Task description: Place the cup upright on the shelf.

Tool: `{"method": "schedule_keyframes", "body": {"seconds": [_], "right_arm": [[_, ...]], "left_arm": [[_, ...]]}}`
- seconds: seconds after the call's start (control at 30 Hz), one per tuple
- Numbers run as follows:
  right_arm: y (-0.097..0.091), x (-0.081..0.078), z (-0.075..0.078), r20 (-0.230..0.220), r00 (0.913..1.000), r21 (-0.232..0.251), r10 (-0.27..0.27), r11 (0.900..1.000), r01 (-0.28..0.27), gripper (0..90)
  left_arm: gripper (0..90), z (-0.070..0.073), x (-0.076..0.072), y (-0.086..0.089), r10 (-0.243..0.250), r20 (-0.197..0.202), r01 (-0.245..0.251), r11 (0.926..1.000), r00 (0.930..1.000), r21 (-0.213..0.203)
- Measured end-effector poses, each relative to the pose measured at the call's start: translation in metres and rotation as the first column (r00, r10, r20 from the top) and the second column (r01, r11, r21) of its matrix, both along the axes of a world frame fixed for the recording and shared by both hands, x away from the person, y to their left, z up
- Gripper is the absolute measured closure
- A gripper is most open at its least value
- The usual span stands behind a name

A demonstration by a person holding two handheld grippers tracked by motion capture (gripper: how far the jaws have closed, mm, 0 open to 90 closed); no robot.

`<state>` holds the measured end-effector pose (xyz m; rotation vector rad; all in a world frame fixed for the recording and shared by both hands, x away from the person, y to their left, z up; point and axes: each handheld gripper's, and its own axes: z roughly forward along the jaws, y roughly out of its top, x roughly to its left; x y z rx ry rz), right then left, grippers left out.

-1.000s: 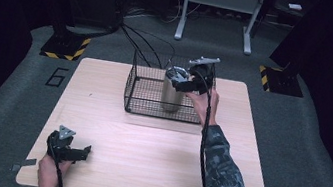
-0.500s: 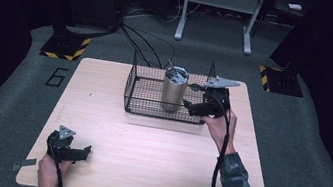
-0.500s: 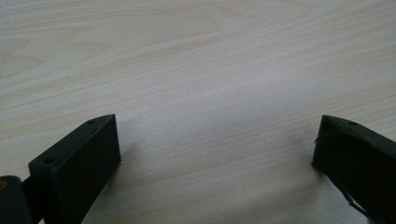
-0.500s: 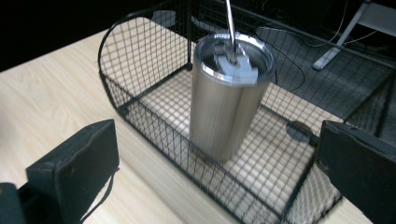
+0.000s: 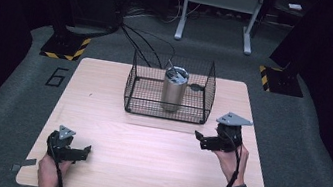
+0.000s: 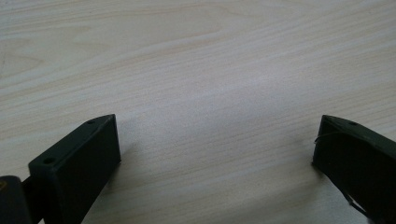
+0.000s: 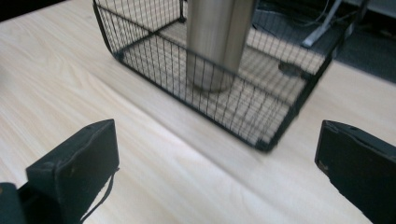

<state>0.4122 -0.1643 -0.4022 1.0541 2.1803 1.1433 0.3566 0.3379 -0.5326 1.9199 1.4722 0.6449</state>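
Note:
A steel tumbler stands upright inside a black wire basket at the back middle of the wooden table. My right gripper hovers open and empty over the table, in front of the basket's right corner, jaws pointing left. Near the table's front left corner my left gripper is open, with bare wood between its jaws.
A small dark disc lies on the basket floor to the right of the tumbler. Cables run along the floor behind the table. A metal stand rises at the back.
My right gripper has drawn back from the tumbler in the basket, moving right and toward the person, and now hangs over bare table. The tumbler stays upright. The left gripper has not moved.

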Motion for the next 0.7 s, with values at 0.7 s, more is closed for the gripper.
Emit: {"method": "schedule_keyframes", "body": {"seconds": [0.7], "right_arm": [[-0.044, -0.039, -0.126, -0.196, 0.9714, -0.099, -0.133, 0.9883, 0.116, 0.0]], "left_arm": [[0.4, 0.001, 0.000, 0.000, -0.004, -0.009, 0.004, 1.0000, 1.0000, 0.002]]}}
